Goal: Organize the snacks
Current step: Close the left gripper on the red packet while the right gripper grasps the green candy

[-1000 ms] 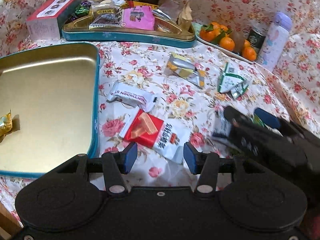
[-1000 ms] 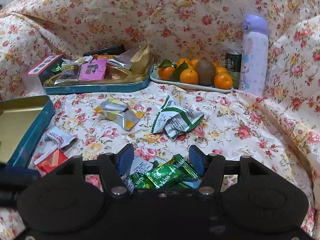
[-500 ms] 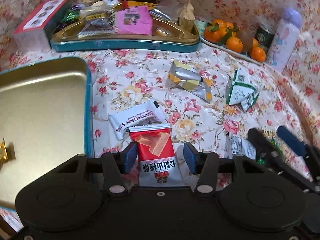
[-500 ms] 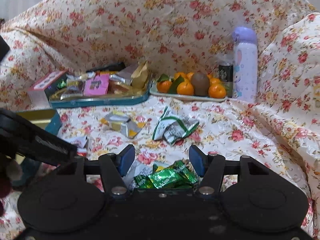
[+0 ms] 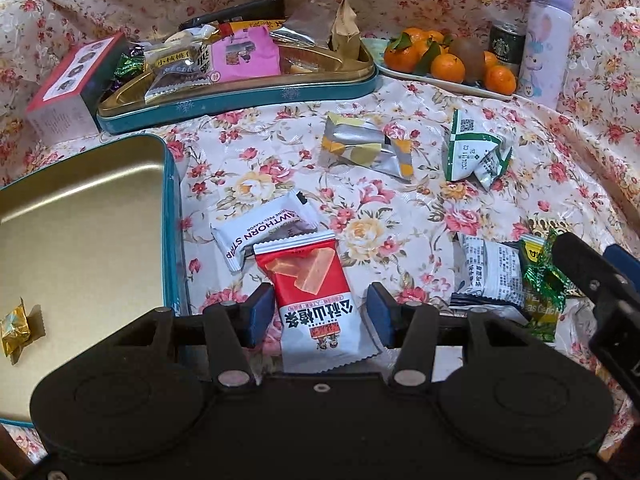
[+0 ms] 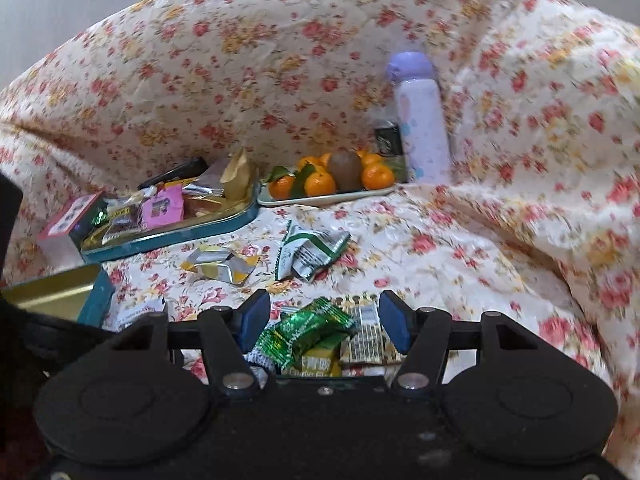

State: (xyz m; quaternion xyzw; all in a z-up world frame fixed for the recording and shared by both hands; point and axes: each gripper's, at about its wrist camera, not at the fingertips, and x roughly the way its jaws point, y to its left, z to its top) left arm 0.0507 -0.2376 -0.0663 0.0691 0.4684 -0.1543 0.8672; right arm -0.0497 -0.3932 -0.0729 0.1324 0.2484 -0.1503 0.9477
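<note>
Since the earlier frame, the left gripper (image 5: pixel 320 312) has been brought astride the red packet (image 5: pixel 310 276), jaws open, nothing gripped; the packet should be centred between the pads before closing. The right gripper (image 6: pixel 324 320) is open over the green sweets (image 6: pixel 304 330).

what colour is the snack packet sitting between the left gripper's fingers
Red on top, white below: the snack packet, clearest in the left wrist view.

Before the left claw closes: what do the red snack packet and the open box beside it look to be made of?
Red snack packet: looks like thin glossy plastic film, judging by its sheen, soft wrinkles and crimped, serrated end seams.
Open box: looks like thin sheet metal, probably a tin. The inside is smooth brushed gold that reflects light softly, the outer wall is painted teal, and the corners are rounded.
</note>
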